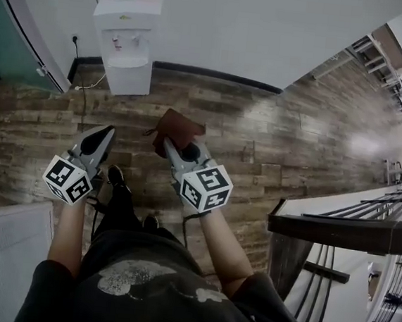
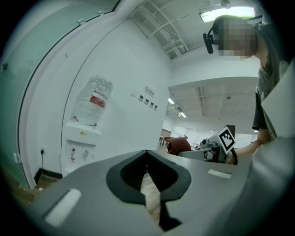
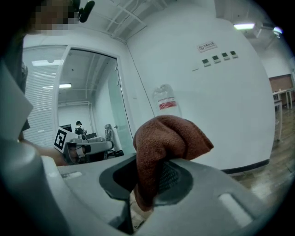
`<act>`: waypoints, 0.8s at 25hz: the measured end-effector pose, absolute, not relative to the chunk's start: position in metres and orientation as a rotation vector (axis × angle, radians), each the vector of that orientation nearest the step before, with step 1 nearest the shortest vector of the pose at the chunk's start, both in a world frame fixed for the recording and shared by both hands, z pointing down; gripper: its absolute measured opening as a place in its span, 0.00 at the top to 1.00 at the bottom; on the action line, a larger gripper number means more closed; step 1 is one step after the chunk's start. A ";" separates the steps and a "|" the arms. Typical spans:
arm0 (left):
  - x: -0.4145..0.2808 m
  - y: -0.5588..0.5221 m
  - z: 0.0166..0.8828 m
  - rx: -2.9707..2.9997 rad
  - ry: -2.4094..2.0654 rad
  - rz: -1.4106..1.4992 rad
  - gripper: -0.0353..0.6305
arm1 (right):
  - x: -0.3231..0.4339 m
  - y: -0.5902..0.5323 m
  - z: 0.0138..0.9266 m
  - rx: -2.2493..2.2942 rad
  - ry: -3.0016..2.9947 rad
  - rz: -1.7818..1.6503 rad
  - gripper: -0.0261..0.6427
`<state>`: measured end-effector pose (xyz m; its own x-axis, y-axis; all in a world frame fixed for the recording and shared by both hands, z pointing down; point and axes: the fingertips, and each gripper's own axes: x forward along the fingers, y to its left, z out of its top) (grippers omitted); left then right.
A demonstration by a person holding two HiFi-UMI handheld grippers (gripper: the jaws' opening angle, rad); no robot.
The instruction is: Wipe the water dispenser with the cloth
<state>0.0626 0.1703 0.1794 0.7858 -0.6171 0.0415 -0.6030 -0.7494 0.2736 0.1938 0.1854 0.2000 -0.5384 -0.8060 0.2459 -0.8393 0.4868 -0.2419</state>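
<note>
The wood-plank floor (image 1: pixel 308 146) carries the white dispenser (image 1: pixel 130 51), which stands against the wall. A thin cable (image 1: pixel 92 82) lies just left of the dispenser's base. Dark shoes (image 1: pixel 117 177) stand well in front of it.

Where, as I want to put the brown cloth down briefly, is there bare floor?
Widest free patch: the wood-plank floor between the white water dispenser at the wall and the black table at right. Tighter left of the dispenser, where a thin cable trails, and around the person's shoes.
</note>
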 end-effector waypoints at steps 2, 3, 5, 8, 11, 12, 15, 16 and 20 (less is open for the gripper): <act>0.066 0.199 0.179 2.698 -0.942 -0.052 0.93 | 0.200 0.208 0.199 1.464 -2.626 0.536 0.88; 0.066 0.210 0.178 2.693 -0.947 -0.038 0.94 | 0.201 0.217 0.198 1.467 -2.629 0.543 0.88; 0.060 0.225 0.176 2.668 -0.968 -0.037 0.94 | 0.198 0.232 0.198 1.459 -2.634 0.547 0.88; 0.048 0.244 0.181 2.619 -0.970 -0.084 0.94 | 0.184 0.253 0.202 1.417 -2.634 0.550 0.88; 0.048 0.264 0.180 2.643 -0.908 -0.058 0.94 | 0.174 0.266 0.197 1.411 -2.633 0.521 0.88; 0.047 0.268 0.177 2.660 -0.891 -0.053 0.94 | 0.172 0.268 0.193 1.425 -2.633 0.506 0.88; 0.036 0.283 0.170 2.677 -0.871 -0.089 0.94 | 0.163 0.281 0.186 1.468 -2.627 0.487 0.88; 0.031 0.289 0.169 2.681 -0.868 -0.091 0.94 | 0.158 0.287 0.185 1.476 -2.622 0.490 0.88; 0.009 0.313 0.165 2.709 -0.862 -0.075 0.94 | 0.130 0.312 0.179 1.477 -2.606 0.496 0.88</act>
<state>0.0090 0.3132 0.1647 0.8190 -0.5724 0.0400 -0.5570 -0.7764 0.2949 0.1302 0.3123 0.1786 -0.5227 -0.8154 0.2488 -0.8498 0.4749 -0.2287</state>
